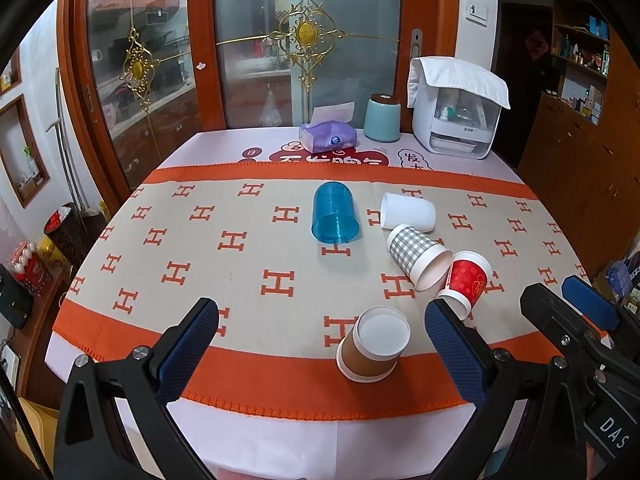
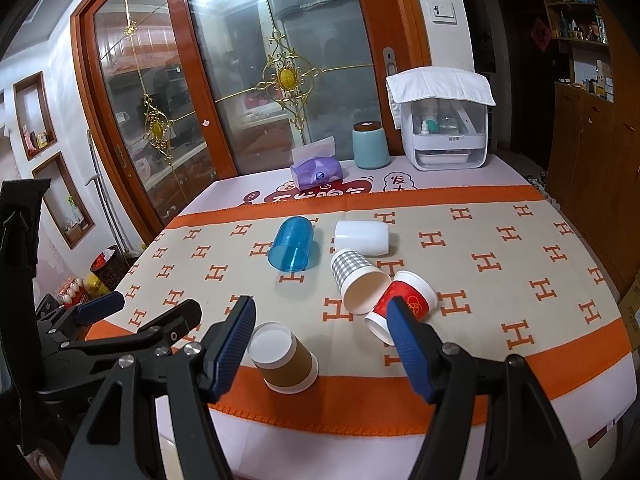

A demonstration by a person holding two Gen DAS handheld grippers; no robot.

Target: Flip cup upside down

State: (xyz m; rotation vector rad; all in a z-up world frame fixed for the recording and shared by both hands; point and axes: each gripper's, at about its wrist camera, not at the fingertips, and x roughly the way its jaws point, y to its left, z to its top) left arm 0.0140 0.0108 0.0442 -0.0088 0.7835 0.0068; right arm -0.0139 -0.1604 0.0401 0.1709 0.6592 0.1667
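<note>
A brown paper cup (image 1: 374,346) stands upside down on the orange band near the table's front edge, also in the right wrist view (image 2: 282,358). A blue plastic cup (image 1: 334,214) (image 2: 292,246), a white cup (image 1: 408,211) (image 2: 362,237), a grey checked cup (image 1: 418,256) (image 2: 356,280) and a red cup (image 1: 466,280) (image 2: 404,300) lie on their sides. My left gripper (image 1: 322,314) is open and empty above the front edge, the brown cup between its fingers. My right gripper (image 2: 322,312) is open and empty; it also shows at the right of the left wrist view (image 1: 560,300).
An orange H-patterned cloth (image 1: 192,248) covers the table. At the back stand a purple tissue pack (image 1: 327,136), a teal canister (image 1: 382,118) and a white appliance (image 1: 456,120) with a towel. Glass doors are behind; a wooden cabinet (image 1: 580,148) is at the right.
</note>
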